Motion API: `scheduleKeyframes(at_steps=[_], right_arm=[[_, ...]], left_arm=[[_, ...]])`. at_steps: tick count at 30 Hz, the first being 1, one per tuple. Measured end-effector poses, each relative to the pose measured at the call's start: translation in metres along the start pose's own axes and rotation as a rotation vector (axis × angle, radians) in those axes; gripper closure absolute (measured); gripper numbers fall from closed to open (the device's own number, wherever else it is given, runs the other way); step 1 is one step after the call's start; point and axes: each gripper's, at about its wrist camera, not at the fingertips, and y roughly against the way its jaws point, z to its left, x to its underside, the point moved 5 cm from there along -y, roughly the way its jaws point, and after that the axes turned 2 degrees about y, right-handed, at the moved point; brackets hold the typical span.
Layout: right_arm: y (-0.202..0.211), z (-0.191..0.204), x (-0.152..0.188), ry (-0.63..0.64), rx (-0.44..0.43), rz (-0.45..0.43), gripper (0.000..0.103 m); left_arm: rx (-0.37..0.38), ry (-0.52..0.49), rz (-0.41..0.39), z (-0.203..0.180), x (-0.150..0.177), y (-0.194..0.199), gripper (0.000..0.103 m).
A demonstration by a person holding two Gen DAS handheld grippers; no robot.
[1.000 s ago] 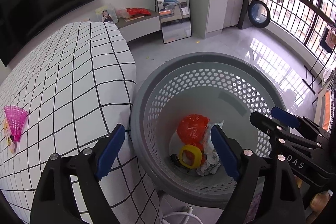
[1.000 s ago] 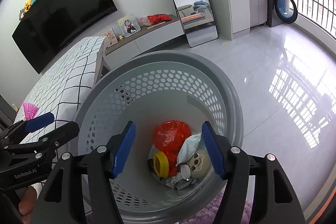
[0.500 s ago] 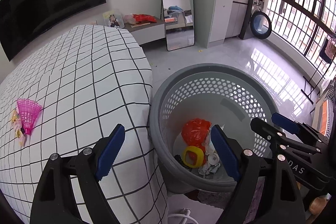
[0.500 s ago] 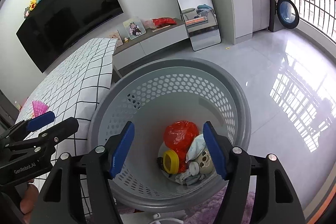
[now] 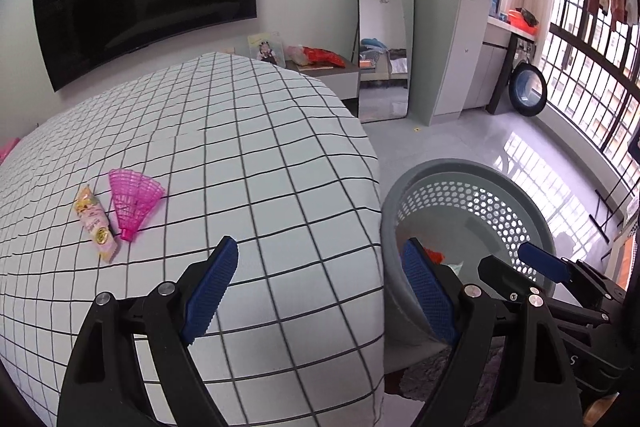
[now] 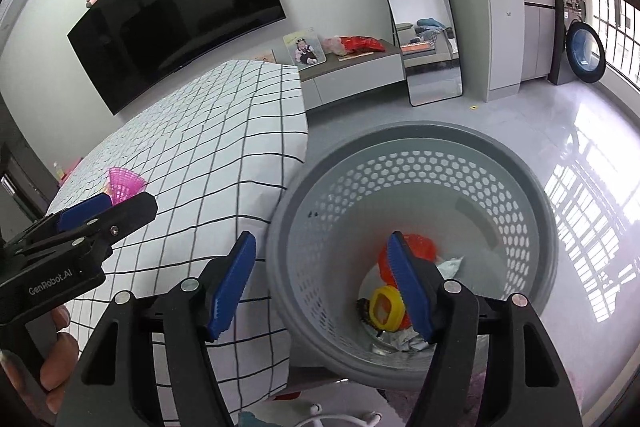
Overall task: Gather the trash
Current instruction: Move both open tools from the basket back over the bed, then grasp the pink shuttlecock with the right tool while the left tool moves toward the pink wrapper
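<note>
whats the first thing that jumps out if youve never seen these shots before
Probably the bright pink shuttlecock lying on the black-and-white grid bedspread, touching a small printed snack wrapper on its left. Next, the grey perforated basket on the floor beside the bed, with a red bag and a yellow ring-shaped item at its bottom. Both the left gripper and right gripper are open and empty.

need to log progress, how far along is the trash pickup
Partly done. The grey basket already holds an orange bag, a yellow ring and crumpled wrappers. Nothing is in hand: left gripper and right gripper are open. Left on the bed: a pink shuttlecock and a snack packet.
</note>
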Motion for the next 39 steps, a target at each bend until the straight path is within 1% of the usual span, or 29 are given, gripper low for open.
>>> scheduleKeyframes(at_steps=[7,11,14,20,26,31,39], right_arm=[[-0.015,0.057,-0.001,0.086,-0.065,0.022,0.037],[-0.028,0.089,-0.001,0.127,-0.103,0.039,0.037],[-0.037,0.114,0.000,0.154,-0.146,0.055,0.037],[-0.054,0.158,-0.002,0.211,-0.196,0.079,0.037],[-0.075,0.192,-0.005,0.255,-0.210,0.112,0.037],[-0.090,0.215,-0.008,0.296,-0.200,0.135,0.037],[-0.116,0.249,-0.013,0.360,-0.191,0.176,0.037]], left_arm=[[-0.067,0.077,-0.027,0.059,0.004,0.015,0.019],[-0.121,0.118,-0.020,0.095,0.010,0.018,0.019],[-0.161,0.151,-0.013,0.122,0.016,0.019,0.019],[-0.238,0.209,0.014,0.173,0.034,0.017,0.019],[-0.285,0.268,0.029,0.217,0.045,0.016,0.019],[-0.300,0.308,0.039,0.243,0.047,0.009,0.019],[-0.304,0.336,0.043,0.269,0.047,-0.004,0.019]])
